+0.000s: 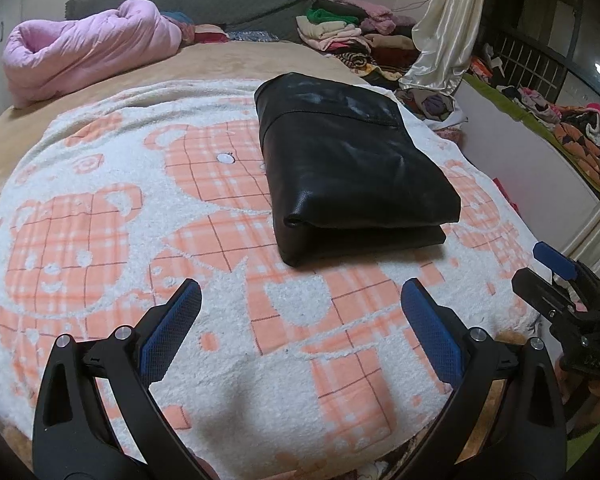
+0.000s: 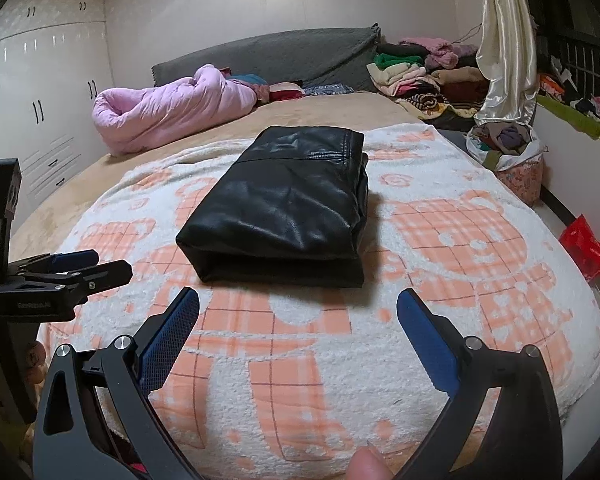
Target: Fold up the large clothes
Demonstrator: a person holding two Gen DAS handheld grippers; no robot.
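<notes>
**user1:** Jacket status? Where's it sitting?

**user2:** Black leather jacket (image 1: pixel 352 168) is folded into a thick rectangle, lying flat on the white and orange bear blanket (image 1: pixel 140 216) that covers the near end of the bed. Folded edge faces the cameras, layers stacked on each other. In the right wrist view it's pretty much dead centre (image 2: pixel 284 204).

**user1:** And the claws? Holding anything?

**user2:** Nope. Left gripper (image 1: pixel 302 300) has its blue-padded fingers spread wide with only blanket between them, a bit short of the jacket. Right gripper (image 2: pixel 298 308) is the same: spread apart, gripping nothing, also just short of the jacket's near edge. Neither touches it. Each one shows up at the edge of the other's view, so they're side by side.

**user1:** Anything else around?

**user2:** Pink quilt (image 2: pixel 168 108) bunched up at the far left of the bed, well apart from the jacket. Pile of clothes (image 2: pixel 416 76) at the far right by a shiny cream curtain (image 2: pixel 504 48). White wardrobe (image 2: pixel 40 92) on the left wall. Fingertip (image 2: pixel 366 466) pokes in at the bottom of the right view.
</notes>
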